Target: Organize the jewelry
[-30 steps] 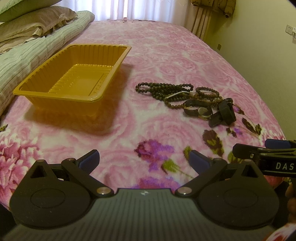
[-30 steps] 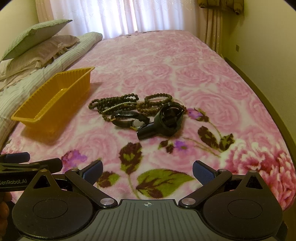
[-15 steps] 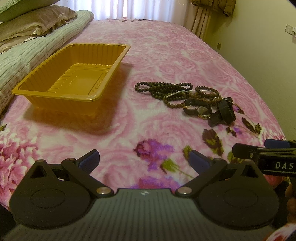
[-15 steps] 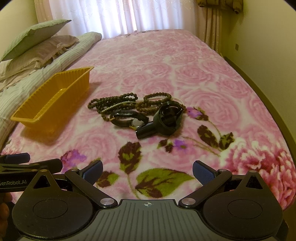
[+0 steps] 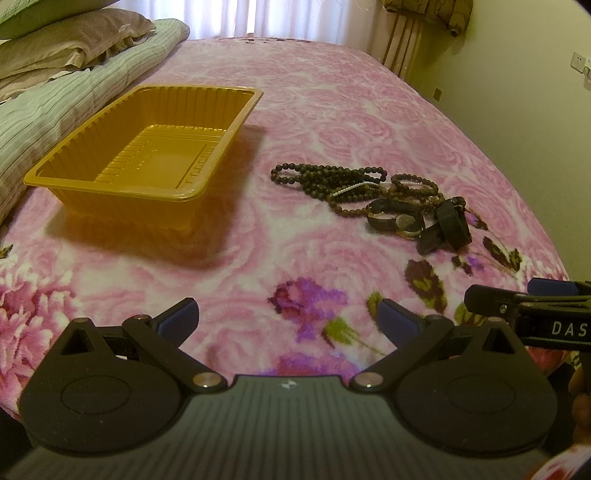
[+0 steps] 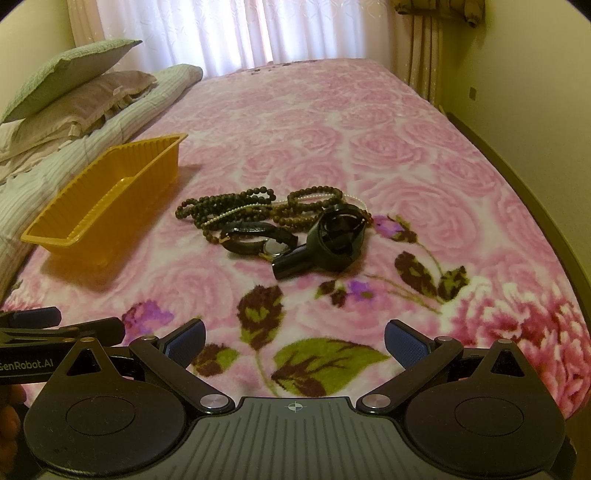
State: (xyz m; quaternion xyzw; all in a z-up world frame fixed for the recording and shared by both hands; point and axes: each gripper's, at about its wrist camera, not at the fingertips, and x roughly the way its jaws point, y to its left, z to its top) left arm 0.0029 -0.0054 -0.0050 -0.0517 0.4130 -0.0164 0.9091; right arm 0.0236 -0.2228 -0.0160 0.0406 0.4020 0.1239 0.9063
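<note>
A heap of jewelry lies on the pink floral bedspread: dark bead strands (image 5: pixel 325 179) (image 6: pixel 229 203), a thin pearl strand (image 5: pixel 351 189), a black watch (image 5: pixel 395 219) (image 6: pixel 255 240) and a black looped band (image 5: pixel 448 227) (image 6: pixel 334 240). An empty yellow plastic tray (image 5: pixel 110 184) (image 6: pixel 44 238) sits to its left. My left gripper (image 5: pixel 288 319) is open near the bed's front edge, well short of the tray and the heap. My right gripper (image 6: pixel 295 341) is open too, short of the heap, nothing between its fingers. Each gripper shows at the edge of the other's view.
Pillows (image 6: pixel 70 85) and a striped folded quilt (image 5: pixel 62 107) lie along the left of the bed. Curtains (image 6: pixel 236 33) hang at the far end. A wall (image 5: pixel 524 74) runs close along the bed's right side.
Both views have shifted only slightly; the jewelry and tray lie where they were, and both grippers stay open.
</note>
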